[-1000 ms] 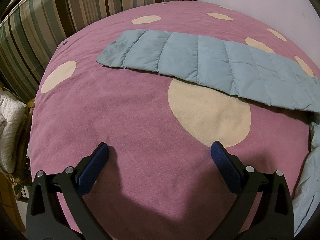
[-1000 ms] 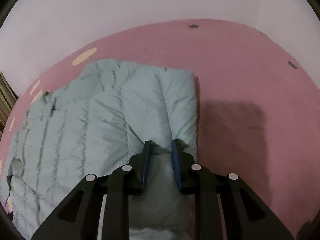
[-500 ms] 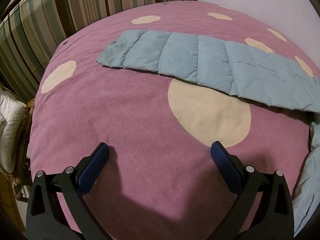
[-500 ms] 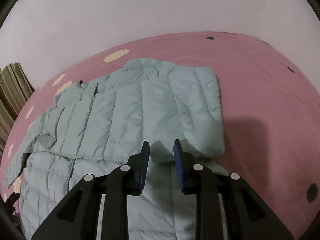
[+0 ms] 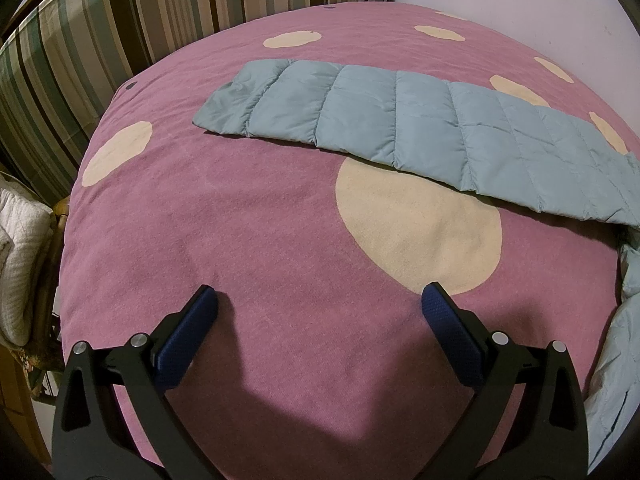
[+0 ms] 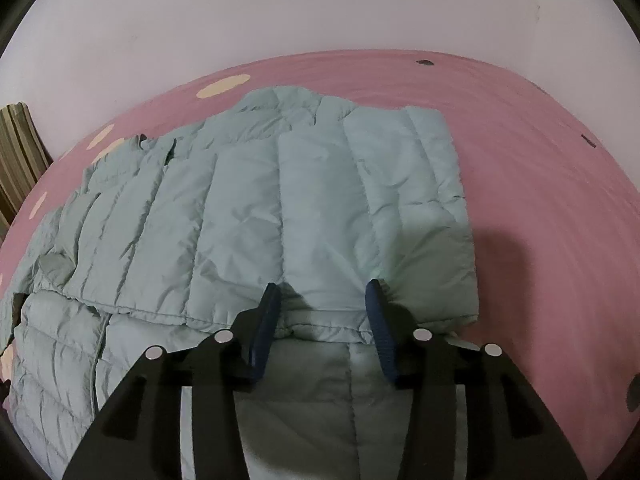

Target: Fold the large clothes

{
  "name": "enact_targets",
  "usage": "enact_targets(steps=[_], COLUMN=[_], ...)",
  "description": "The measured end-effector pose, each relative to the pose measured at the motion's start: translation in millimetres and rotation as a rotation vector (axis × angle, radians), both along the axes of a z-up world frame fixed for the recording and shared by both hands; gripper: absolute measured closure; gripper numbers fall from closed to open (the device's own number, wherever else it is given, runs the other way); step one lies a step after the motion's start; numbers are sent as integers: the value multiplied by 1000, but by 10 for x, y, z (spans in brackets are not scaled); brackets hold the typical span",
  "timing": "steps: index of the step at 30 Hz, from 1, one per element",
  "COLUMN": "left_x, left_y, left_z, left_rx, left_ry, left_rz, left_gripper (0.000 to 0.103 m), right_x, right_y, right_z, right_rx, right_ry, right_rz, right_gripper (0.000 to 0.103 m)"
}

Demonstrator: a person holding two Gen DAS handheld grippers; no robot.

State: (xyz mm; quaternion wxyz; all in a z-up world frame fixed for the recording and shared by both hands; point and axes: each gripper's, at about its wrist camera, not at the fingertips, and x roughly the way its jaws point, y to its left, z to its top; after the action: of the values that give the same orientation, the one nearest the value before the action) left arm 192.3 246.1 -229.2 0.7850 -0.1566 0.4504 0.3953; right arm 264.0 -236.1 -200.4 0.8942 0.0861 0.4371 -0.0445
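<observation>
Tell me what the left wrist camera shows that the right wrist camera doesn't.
Only the left view shows the sleeve stretched flat across the bedspread, a big cream dot just below it, the striped curtain and a white quilted item at the edge. Its hand-held gripper is open over bare bedspread.

Only the right view shows the jacket body with a side folded over it, and its hand-held gripper open at the folded edge.

Both show the pink dotted bedspread, the pale blue jacket and a plain wall.
</observation>
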Motion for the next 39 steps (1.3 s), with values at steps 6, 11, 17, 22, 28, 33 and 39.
enact_targets(steps=[6, 11, 17, 22, 28, 33, 39], left_x=[-19, -88, -128, -122, -123, -52, 41], left_y=[9, 124, 751, 1298, 1724, 1779, 1732], left_z=[19, 134, 359, 389, 125, 111, 204], left_rx=[-8, -48, -116, -203, -347, -306, -252], left_ry=[-21, -68, -217, -370, -471, -473, -450], left_rz=[-2, -46, -3, 42, 116, 114, 80], left_gripper=[2, 2, 2, 2, 25, 69, 98], right_x=[51, 75, 82, 82, 85, 85, 86], right_y=[21, 87, 86, 95, 89, 87, 83], right_z=[-97, -104, -105, -103, -96, -94, -94], right_rx=[-6, -35, -43, -54, -55, -54, -55], right_ry=[17, 22, 17, 15, 13, 13, 13], right_rz=[-1, 11, 15, 16, 17, 18, 19], right_gripper=[55, 51, 50, 50, 50, 50, 50])
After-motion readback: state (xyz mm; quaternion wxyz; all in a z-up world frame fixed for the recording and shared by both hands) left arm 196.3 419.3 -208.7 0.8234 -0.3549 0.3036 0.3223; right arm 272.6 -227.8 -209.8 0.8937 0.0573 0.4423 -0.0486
